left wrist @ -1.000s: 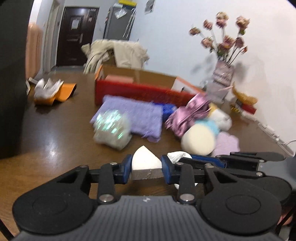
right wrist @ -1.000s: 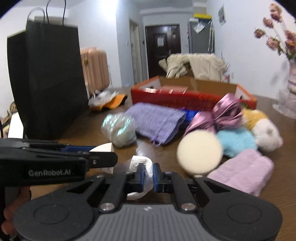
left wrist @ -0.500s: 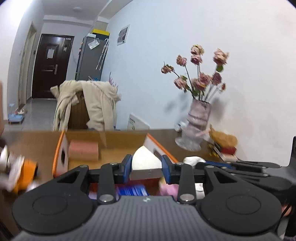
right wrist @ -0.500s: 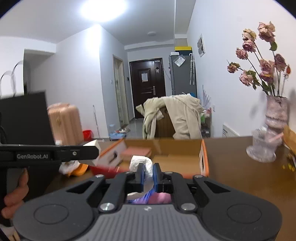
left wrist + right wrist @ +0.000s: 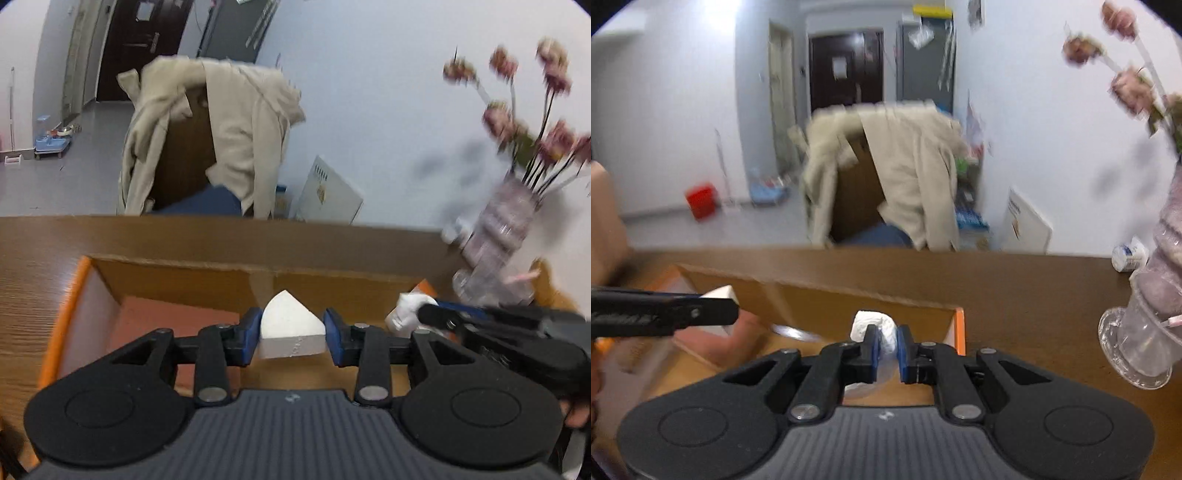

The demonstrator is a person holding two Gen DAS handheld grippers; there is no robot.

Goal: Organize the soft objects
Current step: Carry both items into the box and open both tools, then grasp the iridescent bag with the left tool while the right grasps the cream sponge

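Left hand-held gripper (image 5: 293,334) is clamping a white wedge sponge (image 5: 290,328) between its blue pads, hanging over the open cardboard box (image 5: 177,275) on the desk (image 5: 33,266). Jaws have just been opening slightly, sponge between them. Right hand-held gripper (image 5: 885,349) is pinching a crumpled white soft wad (image 5: 873,326), jaws nearly closed, above the box's right end.
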